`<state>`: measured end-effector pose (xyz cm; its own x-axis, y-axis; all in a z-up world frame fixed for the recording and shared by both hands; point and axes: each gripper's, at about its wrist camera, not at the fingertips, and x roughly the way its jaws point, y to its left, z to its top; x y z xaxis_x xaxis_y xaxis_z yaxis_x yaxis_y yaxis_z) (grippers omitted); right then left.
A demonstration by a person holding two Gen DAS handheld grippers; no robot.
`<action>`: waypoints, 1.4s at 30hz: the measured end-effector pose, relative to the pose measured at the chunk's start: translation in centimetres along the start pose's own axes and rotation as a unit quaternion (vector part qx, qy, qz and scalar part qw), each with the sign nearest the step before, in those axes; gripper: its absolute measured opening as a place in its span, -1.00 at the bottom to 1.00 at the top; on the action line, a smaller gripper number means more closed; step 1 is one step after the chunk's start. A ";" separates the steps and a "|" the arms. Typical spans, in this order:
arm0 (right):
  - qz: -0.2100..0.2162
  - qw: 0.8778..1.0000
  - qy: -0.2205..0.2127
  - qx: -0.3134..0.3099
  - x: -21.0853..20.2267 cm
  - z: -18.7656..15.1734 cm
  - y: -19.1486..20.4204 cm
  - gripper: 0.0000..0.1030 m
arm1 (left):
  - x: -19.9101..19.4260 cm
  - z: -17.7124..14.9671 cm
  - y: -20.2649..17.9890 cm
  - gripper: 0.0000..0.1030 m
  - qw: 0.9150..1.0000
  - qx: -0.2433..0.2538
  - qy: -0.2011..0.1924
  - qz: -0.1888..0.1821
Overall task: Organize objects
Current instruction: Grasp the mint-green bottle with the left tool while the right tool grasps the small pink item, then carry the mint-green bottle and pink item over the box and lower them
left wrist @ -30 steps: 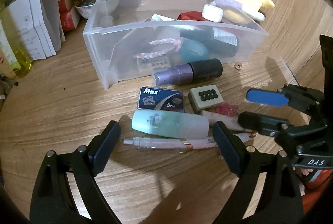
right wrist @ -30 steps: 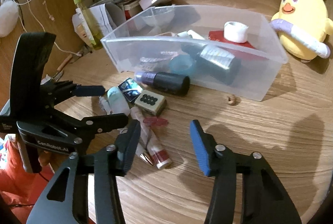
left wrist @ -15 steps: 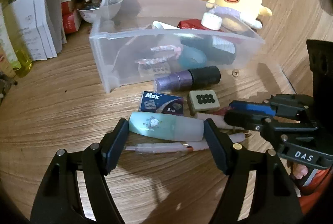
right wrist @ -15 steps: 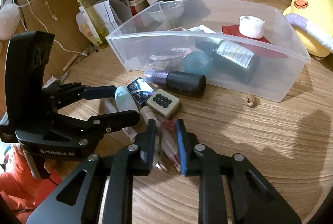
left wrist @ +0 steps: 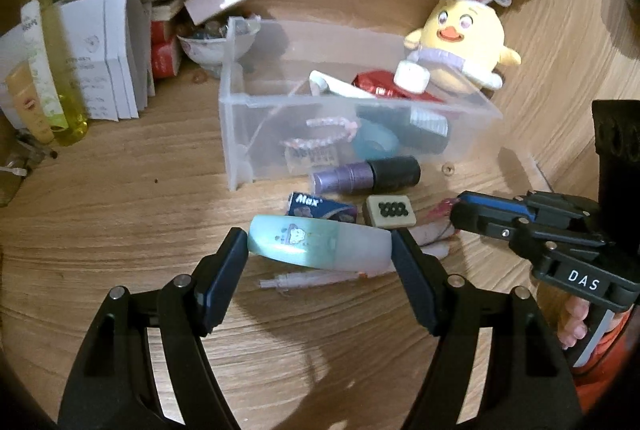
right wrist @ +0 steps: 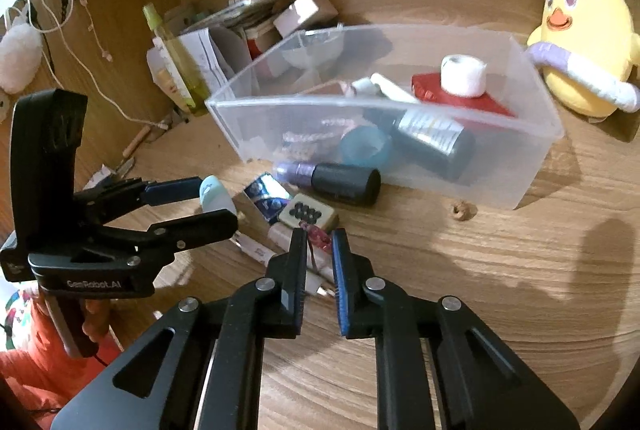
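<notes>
My left gripper (left wrist: 320,250) is shut on a pale green tube (left wrist: 318,245), gripped end to end and lifted a little off the wooden table. It also shows in the right wrist view (right wrist: 216,195). My right gripper (right wrist: 319,236) is shut on a small red item (right wrist: 318,237) lying among white tubes on the table. A clear plastic bin (left wrist: 236,134) holding bottles, tape and a red box stands behind. A purple-and-black bottle (left wrist: 366,175), a blue Max box (left wrist: 320,208) and a mahjong tile (left wrist: 390,211) lie in front of the bin.
A yellow plush chick (left wrist: 460,38) sits behind the bin at the right. Papers, boxes, a bowl (left wrist: 216,44) and a yellow-green bottle (left wrist: 60,70) crowd the back left. A thin pen (left wrist: 312,276) lies under the held tube. A small bead (right wrist: 460,211) lies by the bin.
My left gripper closed on the green tube and lifted it. My right gripper closed from wide open onto the small red item and moved toward the pile.
</notes>
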<state>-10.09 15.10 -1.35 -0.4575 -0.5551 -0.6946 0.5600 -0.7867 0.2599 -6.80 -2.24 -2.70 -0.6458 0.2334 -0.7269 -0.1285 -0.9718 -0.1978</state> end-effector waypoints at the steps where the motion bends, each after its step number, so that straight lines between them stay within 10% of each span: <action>1: -0.003 1.000 -0.005 0.000 -0.3 0.2 0.0 -0.78 | -0.2 0.1 0.0 0.41 1.000 -0.001 -0.004 0.001; 42: -0.039 0.986 -0.161 -0.030 -7.5 8.5 -0.6 -0.78 | -3.1 7.2 -2.2 0.41 0.993 0.023 -0.111 0.031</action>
<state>-12.89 17.46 9.41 -0.6915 -0.5580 -0.4588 0.5500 -0.8184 0.1666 -9.96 -1.08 4.76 -0.8028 0.1655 -0.5729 -0.1153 -0.9857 -0.1232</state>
